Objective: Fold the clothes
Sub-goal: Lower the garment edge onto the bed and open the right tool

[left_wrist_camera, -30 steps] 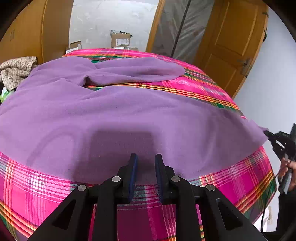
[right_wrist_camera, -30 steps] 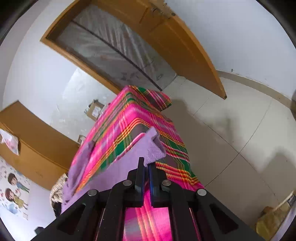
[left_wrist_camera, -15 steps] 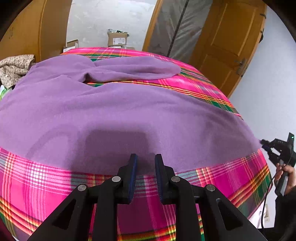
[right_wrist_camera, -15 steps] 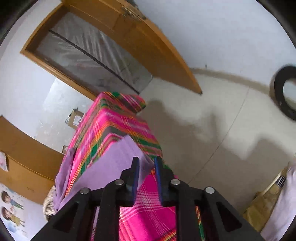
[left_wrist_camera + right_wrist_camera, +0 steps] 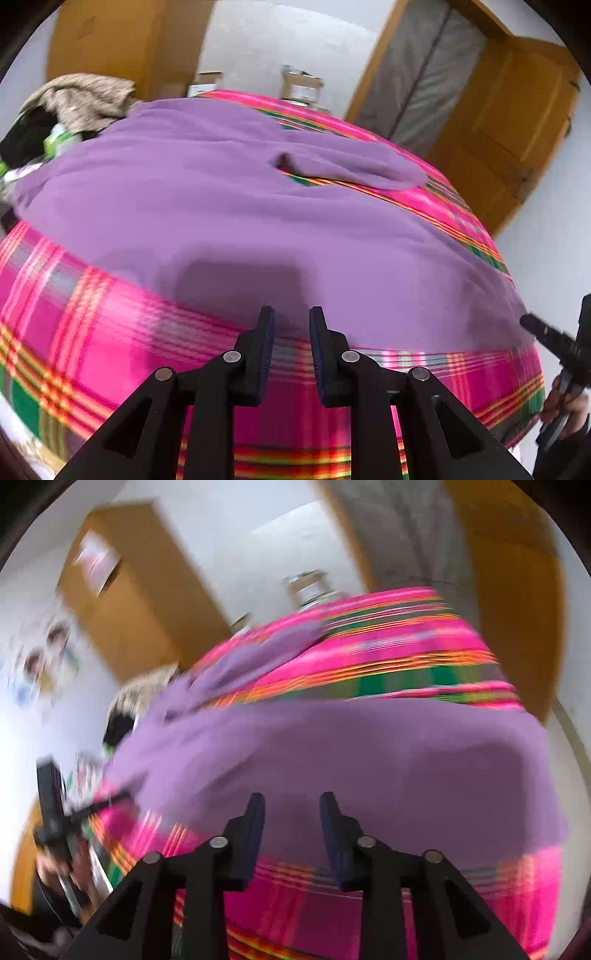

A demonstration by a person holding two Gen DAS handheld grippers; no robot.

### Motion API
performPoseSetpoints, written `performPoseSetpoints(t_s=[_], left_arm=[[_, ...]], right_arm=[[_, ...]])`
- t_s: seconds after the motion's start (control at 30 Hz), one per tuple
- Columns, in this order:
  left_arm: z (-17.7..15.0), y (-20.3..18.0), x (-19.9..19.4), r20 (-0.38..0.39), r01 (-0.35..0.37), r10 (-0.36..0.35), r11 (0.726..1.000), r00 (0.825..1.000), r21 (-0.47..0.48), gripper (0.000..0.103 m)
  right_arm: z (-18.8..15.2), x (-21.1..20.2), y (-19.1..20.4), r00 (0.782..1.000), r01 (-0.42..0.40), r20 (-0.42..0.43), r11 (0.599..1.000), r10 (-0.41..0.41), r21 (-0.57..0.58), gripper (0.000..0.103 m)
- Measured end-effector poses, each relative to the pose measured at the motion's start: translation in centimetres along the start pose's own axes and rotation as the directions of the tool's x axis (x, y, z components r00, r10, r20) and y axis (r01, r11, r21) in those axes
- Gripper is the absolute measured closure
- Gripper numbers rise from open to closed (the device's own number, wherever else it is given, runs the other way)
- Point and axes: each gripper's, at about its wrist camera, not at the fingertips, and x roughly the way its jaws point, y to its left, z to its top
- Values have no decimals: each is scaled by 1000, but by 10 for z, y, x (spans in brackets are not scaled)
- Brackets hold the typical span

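Purple fleece garment (image 5: 236,206) spread flat, one sleeve (image 5: 354,170) folded

Left wrist view: from behind the left tool (image 5: 291,321), angled down over the near edge of the bed (image 5: 92,332), facing the wooden door (image 5: 517,122). Right wrist view: from behind the right tool (image 5: 291,808), equally close, blurred. Both share the purple garment (image 5: 229,206) and plaid bedcover (image 5: 406,642); each shows the other tool.
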Motion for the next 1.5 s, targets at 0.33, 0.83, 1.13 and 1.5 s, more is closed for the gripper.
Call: performPoseSetpoints(t_s=[0.33, 0.83, 1.13, 1.5], left_arm=[[3, 45, -10, 15, -17, 19, 988, 1000, -150, 83], [13, 82, -4, 59, 45, -25, 929, 998, -368, 80], [12, 83, -13, 70, 16, 10, 933, 997, -359, 101], [-2, 89, -27, 76, 41, -18, 948, 997, -315, 101]], right_arm=[[-27, 27, 82, 989, -19, -134, 871, -54, -491, 69], [-25, 35, 77, 987, -14, -143, 856, -71, -516, 96], [-23, 23, 79, 992, -25, -117, 861, -40, -508, 101], [-31, 13, 82, 993, -18, -109, 846, -47, -533, 98]])
